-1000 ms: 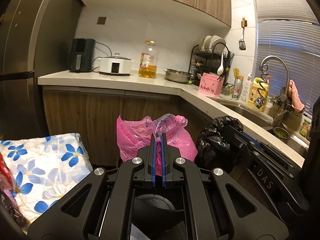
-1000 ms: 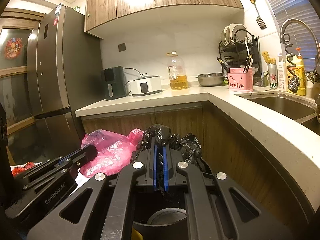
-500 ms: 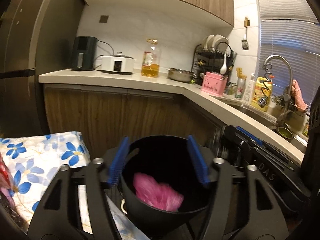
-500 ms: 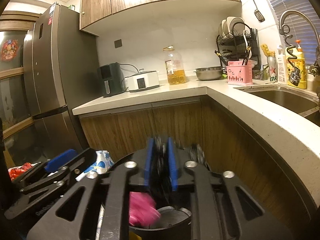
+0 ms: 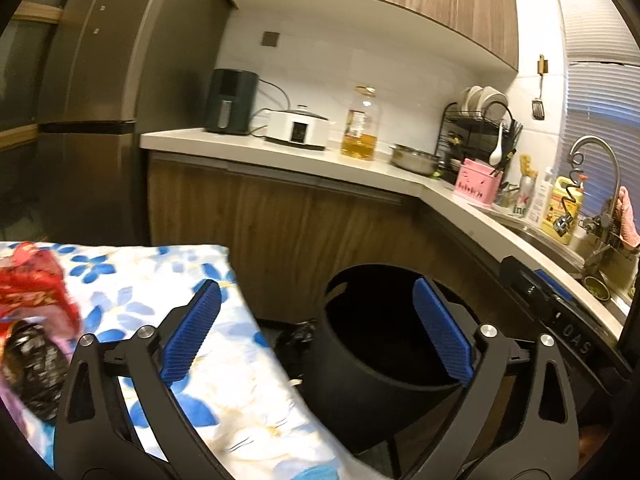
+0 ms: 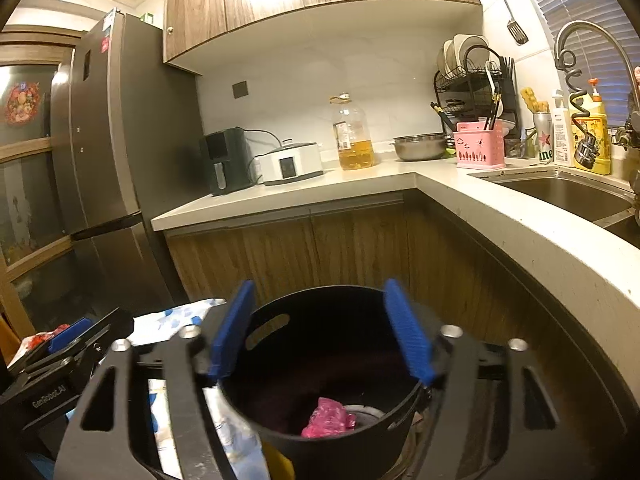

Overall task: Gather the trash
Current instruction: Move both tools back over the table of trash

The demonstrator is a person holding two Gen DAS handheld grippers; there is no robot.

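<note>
A black round bin (image 6: 320, 364) stands on the floor below both grippers; it also shows in the left wrist view (image 5: 372, 364). A crumpled pink bag (image 6: 328, 423) lies at its bottom. My right gripper (image 6: 322, 332) is open and empty right above the bin. My left gripper (image 5: 316, 336) is open and empty, over the bin's left rim and the edge of a flowered cloth (image 5: 168, 304). A red wrapper (image 5: 32, 292) and a black bag (image 5: 32, 364) lie on the cloth at the far left.
A wooden cabinet with a pale L-shaped counter (image 6: 480, 216) stands behind and to the right of the bin. A grey fridge (image 6: 104, 176) stands at the left. The sink (image 6: 560, 196) is at the right.
Both grippers opened and let go of the pink and black bags, which dropped into the bin. The left gripper has swung left toward the flowered cloth.
</note>
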